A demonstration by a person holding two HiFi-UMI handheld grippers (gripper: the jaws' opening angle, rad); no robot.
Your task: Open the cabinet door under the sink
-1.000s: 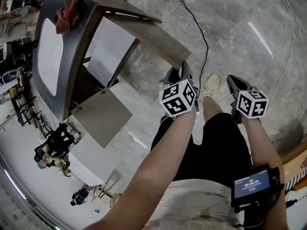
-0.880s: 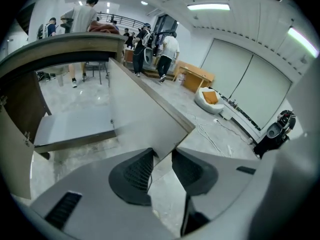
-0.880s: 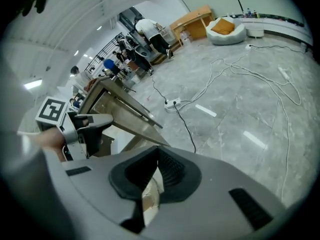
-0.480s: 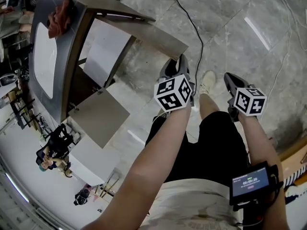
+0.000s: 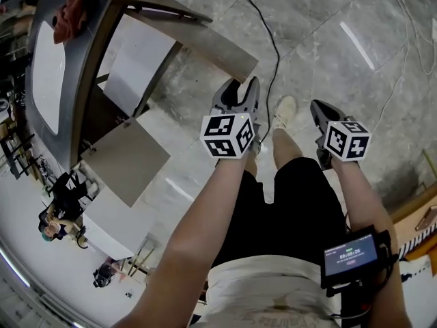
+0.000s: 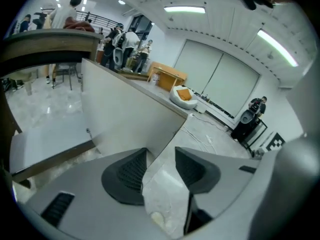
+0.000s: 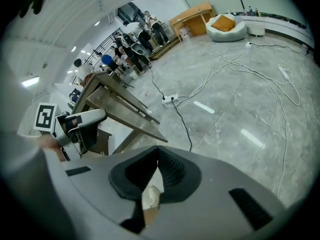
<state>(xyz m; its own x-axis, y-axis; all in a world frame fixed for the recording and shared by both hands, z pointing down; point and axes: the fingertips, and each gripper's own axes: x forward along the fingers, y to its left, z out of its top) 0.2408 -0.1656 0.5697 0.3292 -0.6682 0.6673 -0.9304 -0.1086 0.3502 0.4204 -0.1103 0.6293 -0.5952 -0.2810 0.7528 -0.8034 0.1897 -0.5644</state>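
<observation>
Two doors: the cabinet under the sink (image 5: 48,80) stands open, with both doors swung out over the floor (image 5: 328,33). The upper door (image 5: 205,43) reaches toward the left tongs. The lower door (image 5: 126,159) hangs further down in the head view.
Left tongs (image 5: 240,87): the jaws are apart and have just been opening, with nothing between them. The free corner of the upper door is near their tips but not touching.
Right tongs (image 5: 318,109): the jaws are pressed together and hold nothing. They point down at the floor beside a shoe (image 5: 285,109).
Worktop (image 5: 76,67): a red cloth (image 5: 72,9) lies at its far end, beside the sink.
Floor: grey marble, where a black cable (image 5: 273,39) runs past the upper door's free edge.
Right forearm: a small screen (image 5: 349,255) is strapped on.
</observation>
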